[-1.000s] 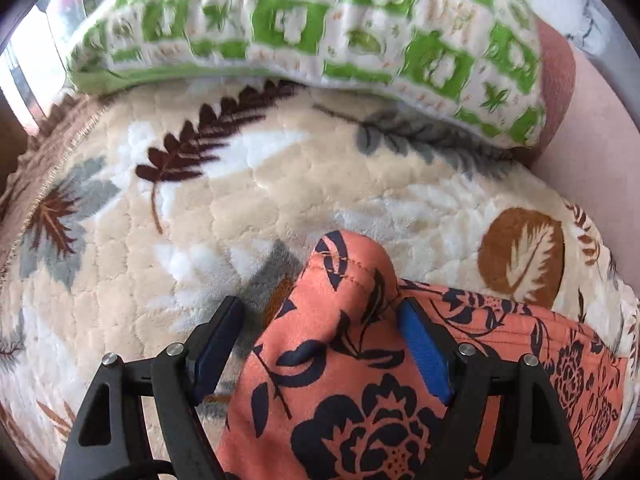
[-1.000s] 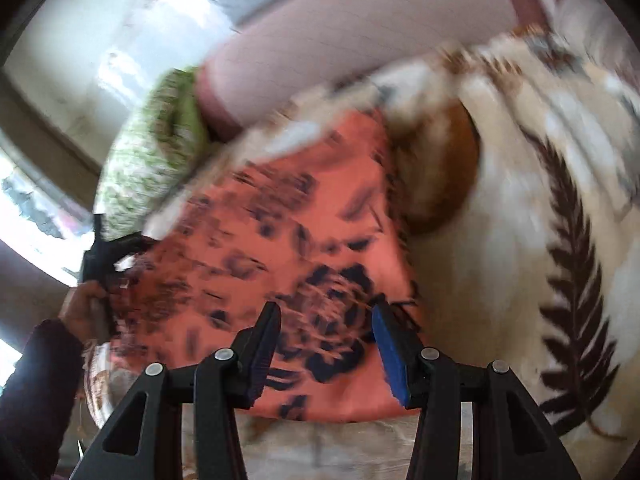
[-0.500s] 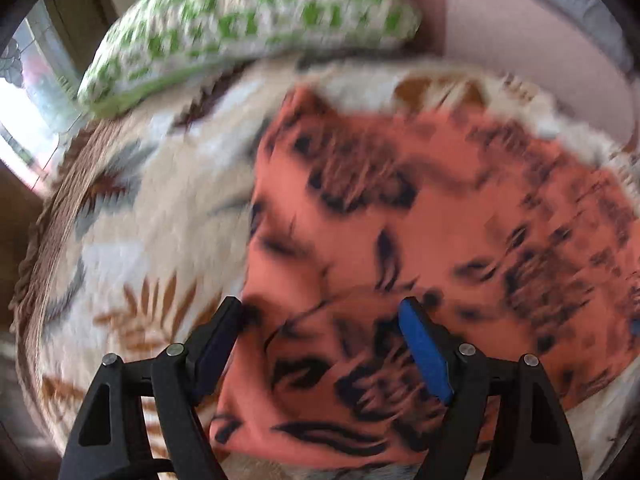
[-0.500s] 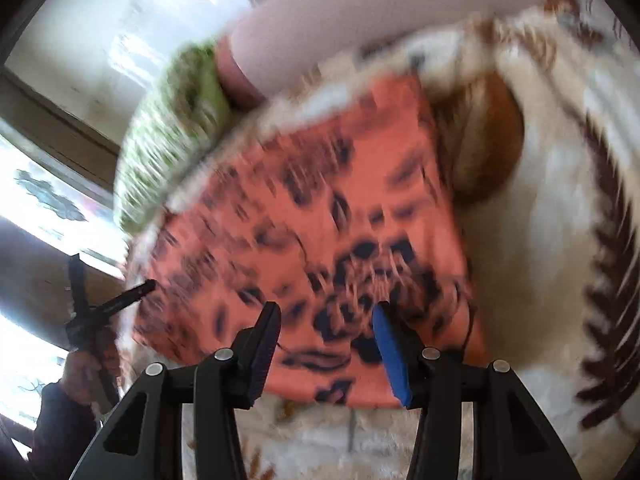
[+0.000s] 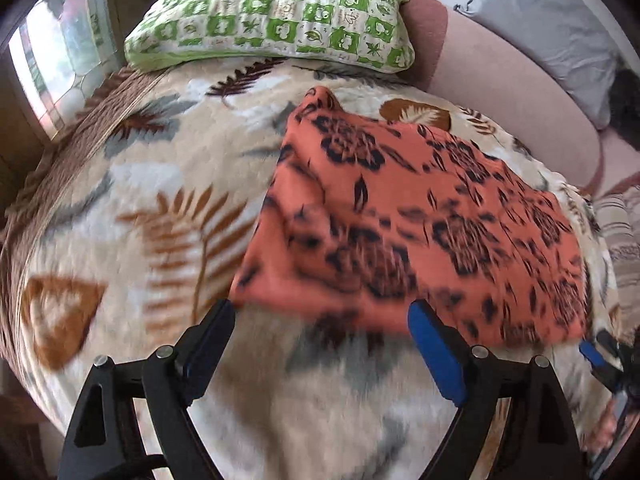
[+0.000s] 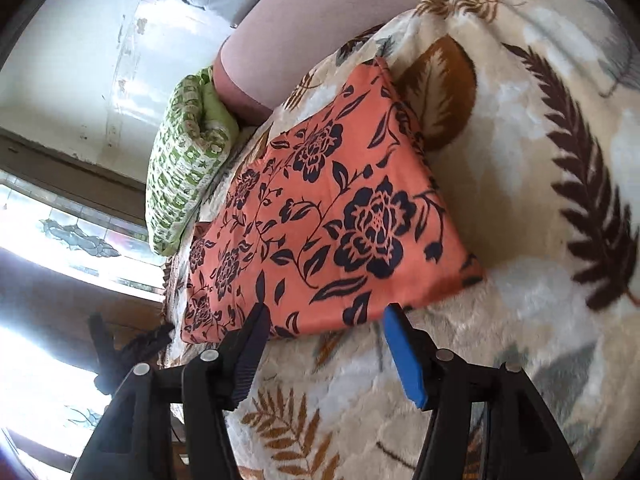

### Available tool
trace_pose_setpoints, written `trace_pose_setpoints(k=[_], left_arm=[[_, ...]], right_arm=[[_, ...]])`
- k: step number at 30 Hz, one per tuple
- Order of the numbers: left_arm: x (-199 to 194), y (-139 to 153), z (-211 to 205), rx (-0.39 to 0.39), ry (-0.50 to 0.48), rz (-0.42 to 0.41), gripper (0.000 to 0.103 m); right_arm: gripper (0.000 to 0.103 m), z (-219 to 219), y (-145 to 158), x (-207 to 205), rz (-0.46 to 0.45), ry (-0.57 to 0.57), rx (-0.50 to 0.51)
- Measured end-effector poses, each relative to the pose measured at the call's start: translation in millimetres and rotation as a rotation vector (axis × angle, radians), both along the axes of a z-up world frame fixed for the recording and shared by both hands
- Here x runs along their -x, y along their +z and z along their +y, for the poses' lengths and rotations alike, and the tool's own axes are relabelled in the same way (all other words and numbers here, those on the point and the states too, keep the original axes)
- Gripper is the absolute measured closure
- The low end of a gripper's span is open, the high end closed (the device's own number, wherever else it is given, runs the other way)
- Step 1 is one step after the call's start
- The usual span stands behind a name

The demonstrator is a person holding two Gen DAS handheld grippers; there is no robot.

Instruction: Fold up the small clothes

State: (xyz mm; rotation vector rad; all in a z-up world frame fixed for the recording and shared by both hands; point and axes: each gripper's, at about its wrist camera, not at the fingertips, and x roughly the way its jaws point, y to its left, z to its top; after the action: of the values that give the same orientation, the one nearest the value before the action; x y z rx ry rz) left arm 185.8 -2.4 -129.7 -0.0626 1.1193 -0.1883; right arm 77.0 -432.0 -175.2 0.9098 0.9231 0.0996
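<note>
Here the orange floral garment (image 5: 424, 220) lies folded into a flat, roughly rectangular packet on the leaf-patterned blanket (image 5: 160, 208), free of both tools; the left gripper (image 5: 320, 344) stands with its jaws spread wide and nothing between them, just short of the garment's near edge, and the right gripper (image 6: 324, 344) is likewise wide apart and empty at the near edge on its own side. The left wrist view is smeared in its lower half, so the hem nearest that gripper cannot be read clearly; it does show a grey cushion (image 5: 544, 24) lying on the pink bolster (image 5: 512, 92) (only partly seen from the other side), and the right gripper's blue pad (image 5: 592, 354) at its right margin. The right wrist view is sharp; it gives the dark blossom print and the stacked layers along the garment's right edge, a peeling white wall (image 6: 80, 60), and the left gripper as a dark shape (image 6: 120, 352) beyond the garment's left corner. The green checked pillow (image 6: 184, 160) sits at the head of the blanket, near the garment but apart from it; the patterned window glass (image 5: 52, 48) shows in both; no writing or label can be read anywhere.
</note>
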Motion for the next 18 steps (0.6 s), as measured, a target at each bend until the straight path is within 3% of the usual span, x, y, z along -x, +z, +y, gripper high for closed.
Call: trace_pose_setpoints(k=[3, 8, 11, 14, 18], left_arm=[[23.7, 4.0, 5.3, 0.007, 0.015, -0.014, 0.014], [31.4, 12.9, -0.1, -0.014, -0.017, -0.085, 0.014], [15.7, 12.4, -9.6, -0.050, 0.002, -0.104, 0.014], [-5.4, 6.7, -20.0, -0.039, 0.023, -0.112, 0.014], [-32.9, -17.0, -34.8, -0.125, 0.047, -0.098, 0.014]], right_arm=[[0.040, 1.9, 1.3, 12.9, -0.015, -0.024, -0.029], [0.040, 2.5, 9.4, 19.9, -0.060, -0.042, -0.022], [0.040, 2.5, 12.6, 16.4, -0.092, -0.049, -0.038], [0.040, 1.6, 15.9, 5.7, -0.133, -0.049, -0.067], [0.040, -9.2, 10.2, -10.0, -0.148, -0.095, -0.103]])
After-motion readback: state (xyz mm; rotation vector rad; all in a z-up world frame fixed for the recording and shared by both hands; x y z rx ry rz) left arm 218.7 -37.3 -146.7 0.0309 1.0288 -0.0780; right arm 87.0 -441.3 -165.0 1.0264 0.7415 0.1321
